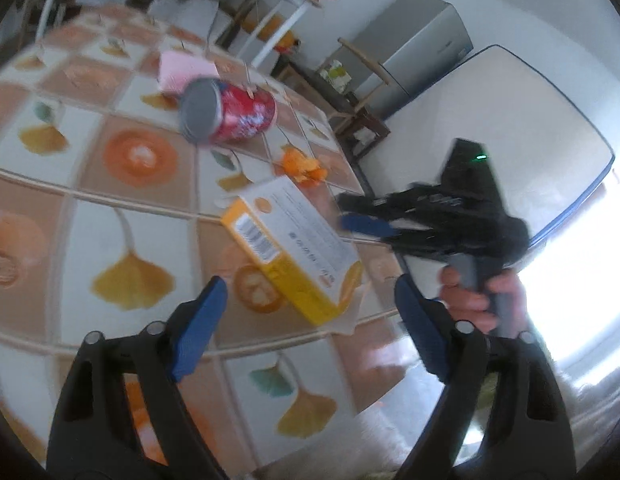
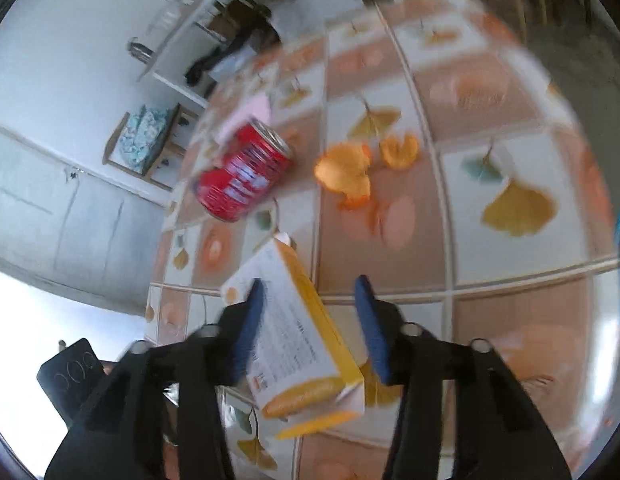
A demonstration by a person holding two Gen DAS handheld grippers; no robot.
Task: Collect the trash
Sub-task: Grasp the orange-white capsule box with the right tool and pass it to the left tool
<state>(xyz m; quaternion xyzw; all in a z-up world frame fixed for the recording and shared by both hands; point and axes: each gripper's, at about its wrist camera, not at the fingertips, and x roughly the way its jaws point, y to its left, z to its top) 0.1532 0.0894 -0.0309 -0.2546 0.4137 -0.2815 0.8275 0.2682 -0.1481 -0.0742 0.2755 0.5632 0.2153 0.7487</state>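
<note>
**Box between the right jaws, can and peel beyond**

While the yellow-and-white box (image 2: 298, 344) lies on the tablecloth (image 2: 522, 240) near its edge, the right gripper (image 2: 310, 328) straddles it: jaws part open, one blue pad lying over the box's printed face, the other apart from its yellow side. Whether the first pad presses is unclear through the blur. From the left, the left gripper (image 1: 310, 320) hovers above the same box (image 1: 294, 244), jaws spread wide and empty. Past the box a red can (image 1: 228, 110) lies on its side, with a pink packet (image 1: 182, 72) just behind it. Orange peel (image 2: 350, 176) sits beside the can, well apart from the box. A hand (image 1: 482, 296) holds the right gripper's handle.
</note>
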